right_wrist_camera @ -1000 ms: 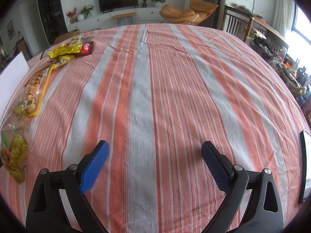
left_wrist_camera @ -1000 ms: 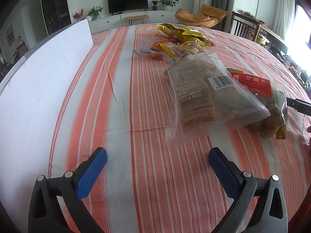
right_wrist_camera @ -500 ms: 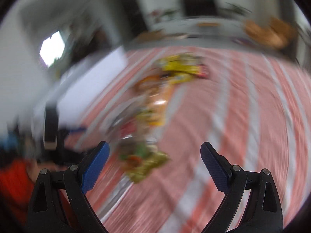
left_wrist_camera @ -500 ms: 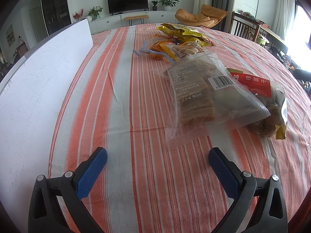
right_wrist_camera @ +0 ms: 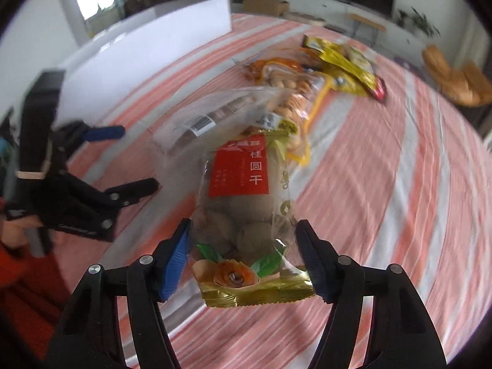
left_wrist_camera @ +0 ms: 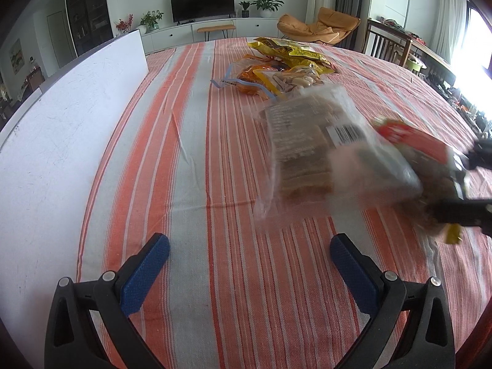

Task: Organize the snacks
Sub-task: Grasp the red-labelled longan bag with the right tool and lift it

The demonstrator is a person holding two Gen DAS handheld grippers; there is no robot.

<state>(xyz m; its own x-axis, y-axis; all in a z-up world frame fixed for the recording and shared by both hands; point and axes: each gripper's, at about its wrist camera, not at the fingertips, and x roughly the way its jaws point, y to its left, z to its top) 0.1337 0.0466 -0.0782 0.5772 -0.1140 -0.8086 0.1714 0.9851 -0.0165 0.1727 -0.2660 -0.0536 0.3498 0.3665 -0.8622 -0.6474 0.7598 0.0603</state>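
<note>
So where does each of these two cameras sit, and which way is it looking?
Left wrist: rides on the left gripper, looking along its open blue fingers over the striped table toward the snack bags.
Right wrist: rides on the right gripper, whose fingers flank the red-label bag; the left gripper and a hand show.
Shared: red-label bag, barcode bag.

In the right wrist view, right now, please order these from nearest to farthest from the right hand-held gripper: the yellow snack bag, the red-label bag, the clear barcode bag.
1. Red-label bag, between the right hand-held gripper fingers.
2. Clear barcode bag, behind it, slightly left.
3. Yellow snack bag, far back, right.
</note>
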